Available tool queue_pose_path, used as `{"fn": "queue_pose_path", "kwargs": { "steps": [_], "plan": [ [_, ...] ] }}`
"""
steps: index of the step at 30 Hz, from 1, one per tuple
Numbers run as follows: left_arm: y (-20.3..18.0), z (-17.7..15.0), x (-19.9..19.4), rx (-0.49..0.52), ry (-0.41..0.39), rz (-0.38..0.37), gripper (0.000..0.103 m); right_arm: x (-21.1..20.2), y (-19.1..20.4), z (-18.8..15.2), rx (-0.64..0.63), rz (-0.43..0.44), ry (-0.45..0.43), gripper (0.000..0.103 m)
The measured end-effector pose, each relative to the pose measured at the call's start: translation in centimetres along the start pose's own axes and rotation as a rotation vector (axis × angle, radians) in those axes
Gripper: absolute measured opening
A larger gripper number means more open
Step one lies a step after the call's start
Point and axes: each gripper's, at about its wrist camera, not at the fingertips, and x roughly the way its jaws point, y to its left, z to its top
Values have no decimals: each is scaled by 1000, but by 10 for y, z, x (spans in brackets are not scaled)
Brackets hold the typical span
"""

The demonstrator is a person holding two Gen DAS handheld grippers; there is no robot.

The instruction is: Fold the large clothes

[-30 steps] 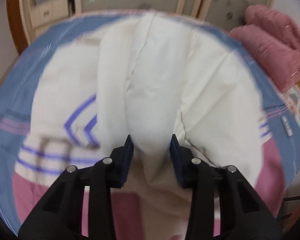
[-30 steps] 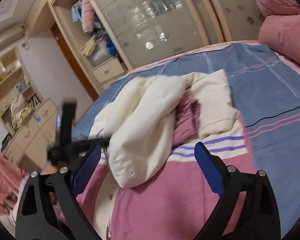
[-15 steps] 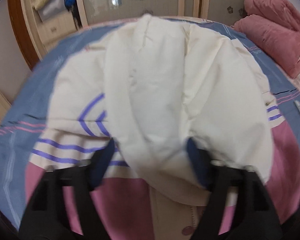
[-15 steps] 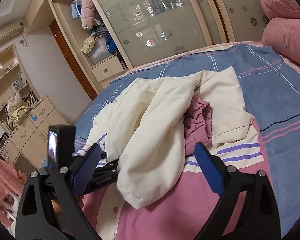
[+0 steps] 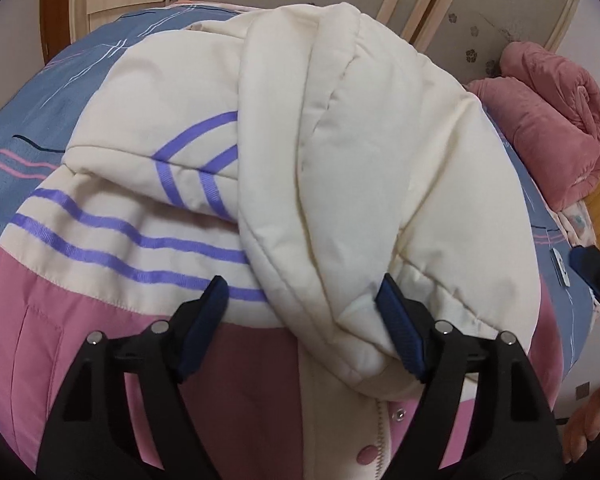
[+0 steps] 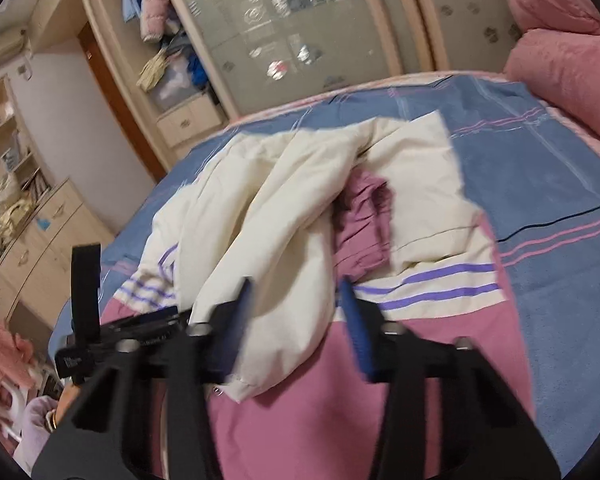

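A cream and pink padded jacket (image 5: 112, 248) with purple stripes lies spread on the bed. Its cream sleeve (image 5: 340, 168) is folded across the body, cuff toward me. My left gripper (image 5: 302, 280) is open, straddling the cuff end without pinching it. In the right wrist view the same sleeve (image 6: 284, 248) shows beyond my right gripper (image 6: 295, 285), whose jaws are closing with a clear gap and nothing pressed between the pads. One right finger (image 5: 592, 268) shows at the left wrist view's right edge, away from the sleeve. A purple cuff (image 6: 364, 224) sticks out beside the sleeve.
A blue striped bed cover (image 6: 540, 184) lies under the jacket. Rolled pink quilts (image 5: 552, 120) sit at the bed's far right. A small white object (image 5: 560, 268) lies on the cover. Wardrobe doors (image 6: 300, 40) and drawers (image 6: 40, 240) stand behind and left. A hand (image 5: 592, 412) shows low right.
My left gripper opened and let go of the sleeve, which now rests on the jacket. The right gripper's jaws went from wide apart to narrow and it sank a little toward the jacket.
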Motion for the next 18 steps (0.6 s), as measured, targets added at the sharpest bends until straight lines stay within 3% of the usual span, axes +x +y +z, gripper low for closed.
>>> {"fn": "queue_pose_path", "kwargs": {
  "steps": [6,9,18],
  "plan": [
    [5,3,9,-7,8,4,79,56,24,-10,-81,2,140,33],
    [3,1,11,4,14,20,79,84,15,-17,-56,-28,215,33],
    [-14,-2,18,39,-15,64,82,91,7,-30,-86,-78,209,31]
  ]
}}
